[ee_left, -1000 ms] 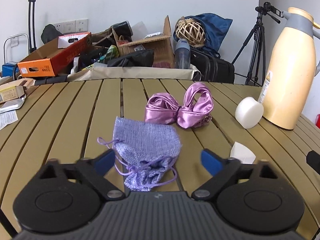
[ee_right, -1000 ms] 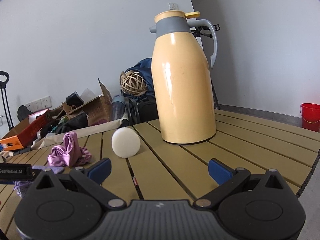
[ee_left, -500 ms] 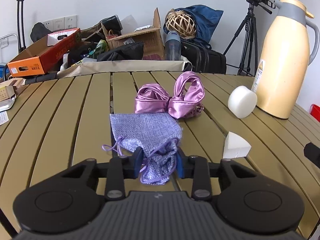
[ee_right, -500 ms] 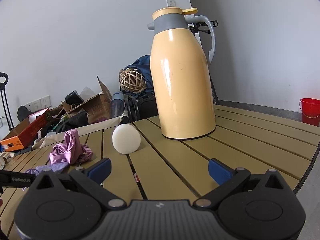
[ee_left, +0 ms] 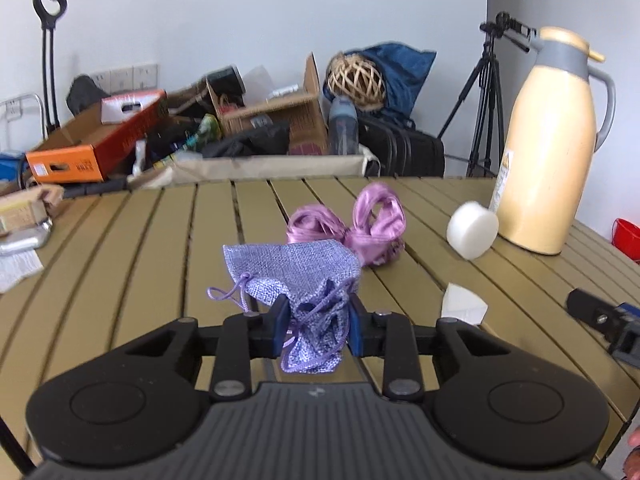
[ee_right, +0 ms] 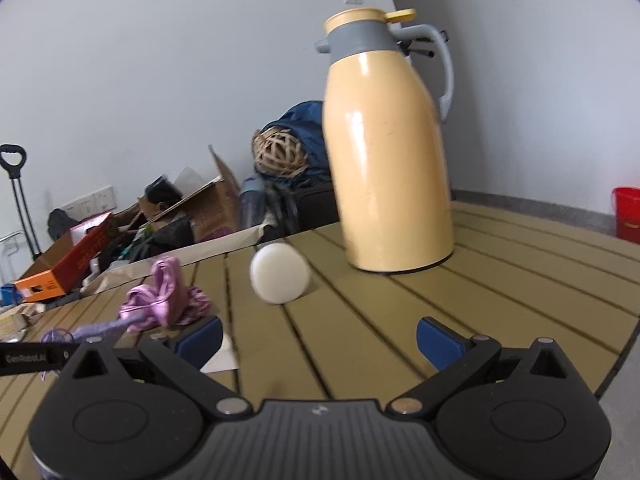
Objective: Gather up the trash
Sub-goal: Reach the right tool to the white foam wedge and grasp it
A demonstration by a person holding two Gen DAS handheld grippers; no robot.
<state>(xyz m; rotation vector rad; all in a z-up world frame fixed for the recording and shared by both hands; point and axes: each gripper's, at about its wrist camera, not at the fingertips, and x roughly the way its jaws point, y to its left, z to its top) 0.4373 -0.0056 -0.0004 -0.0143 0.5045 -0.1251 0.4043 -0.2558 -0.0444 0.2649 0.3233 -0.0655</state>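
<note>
Since a moment ago my left tongs (ee_left: pixel 316 330) have closed from wide open onto the lilac drawstring pouch (ee_left: pixel 298 276), and the pouch's gathered mouth has come up off the slatted worktop (ee_left: pixel 132 260). The blue pads now pinch that bunched neck from both sides, its cords dangling below, while the woven body juts forward over the slats. Just behind it lies the purple satin bow (ee_left: pixel 352 226), and to the right a white foam puck (ee_left: pixel 472 230) rests near the foot of the cream thermos jug (ee_left: pixel 548 152). A small white paper scrap (ee_left: pixel 464 306) sits on the worktop right of the pouch. My right tongs (ee_right: pixel 320 338) stand wide open with nothing between them, hovering over bare slats, the puck and jug ahead of them.
</note>
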